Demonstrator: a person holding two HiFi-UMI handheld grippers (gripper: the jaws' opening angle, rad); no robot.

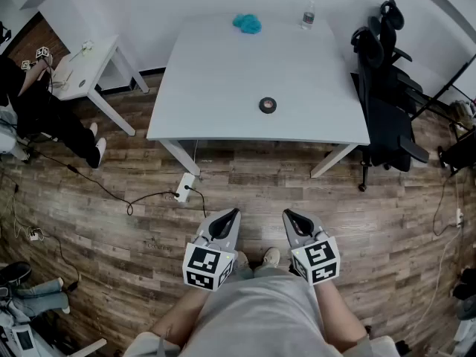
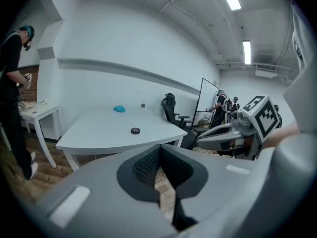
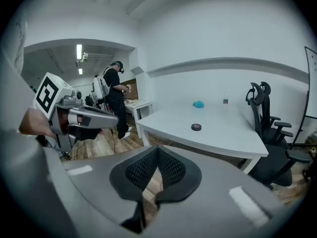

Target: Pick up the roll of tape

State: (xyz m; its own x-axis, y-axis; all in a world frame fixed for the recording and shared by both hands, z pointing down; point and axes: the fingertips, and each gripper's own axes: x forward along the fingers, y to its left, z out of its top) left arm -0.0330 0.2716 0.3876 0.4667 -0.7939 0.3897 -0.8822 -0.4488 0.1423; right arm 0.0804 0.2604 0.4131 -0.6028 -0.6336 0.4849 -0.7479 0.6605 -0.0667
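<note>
A small black roll of tape (image 1: pixel 268 105) lies flat on the white table (image 1: pixel 223 88), a little right of its middle and towards the front edge. It also shows as the tape roll (image 2: pixel 135 130) in the left gripper view and as the tape roll (image 3: pixel 196 127) in the right gripper view. My left gripper (image 1: pixel 229 216) and right gripper (image 1: pixel 290 216) hang side by side over the wooden floor, well short of the table. Both point at the table, jaws shut with nothing between them.
A blue cloth (image 1: pixel 248 24) and a water bottle (image 1: pixel 308 15) sit at the table's far edge. Black office chairs (image 1: pixel 383 103) stand at its right. A smaller white desk (image 1: pixel 82 69) with a person (image 1: pixel 44 117) is at the left. A power strip (image 1: pixel 185 187) and cables lie on the floor.
</note>
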